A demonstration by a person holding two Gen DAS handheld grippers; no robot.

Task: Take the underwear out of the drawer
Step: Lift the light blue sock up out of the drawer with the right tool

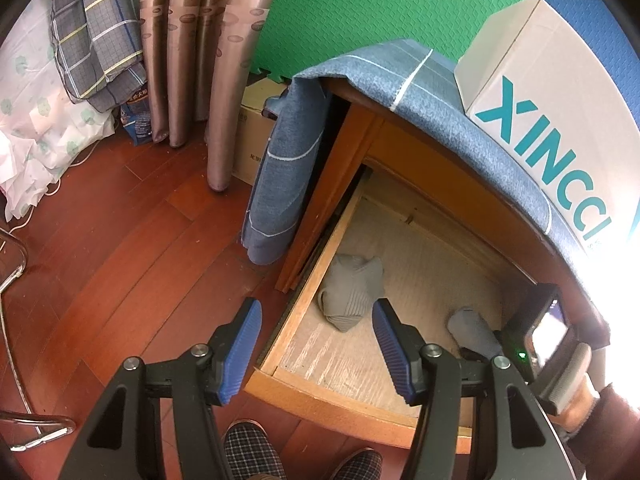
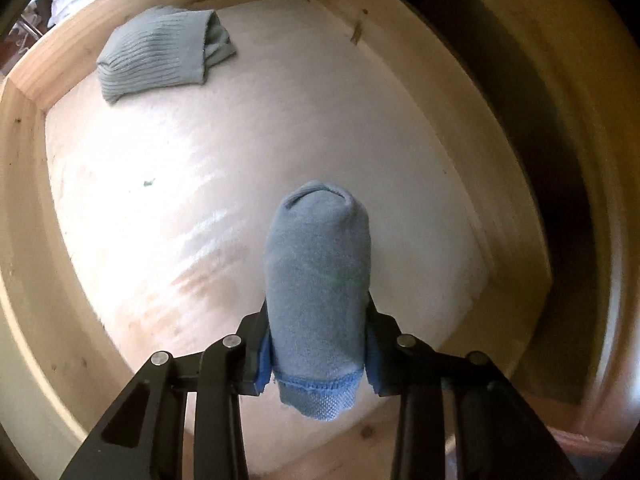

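An open wooden drawer (image 1: 320, 276) holds two pieces of clothing. A grey ribbed folded piece of underwear (image 1: 352, 296) lies near its left wall; in the right wrist view it (image 2: 160, 54) sits in the far left corner. My right gripper (image 2: 318, 320) is shut on a blue rolled piece of underwear (image 2: 318, 264), which stands up between the fingers over the drawer floor (image 2: 200, 200). In the left wrist view that blue roll (image 1: 472, 326) is at the drawer's right side. My left gripper (image 1: 316, 308) hangs open above the drawer's front left corner, with nothing between its pads.
A blue cloth (image 1: 420, 92) drapes over the cabinet (image 1: 340, 152), with a white box with teal lettering (image 1: 552, 112) on top. Curtains (image 1: 200, 60), a cardboard box (image 1: 250, 128) and a metal chair leg (image 1: 16, 280) stand on the red wooden floor (image 1: 140, 240). Plaid slippers (image 1: 252, 456) are below.
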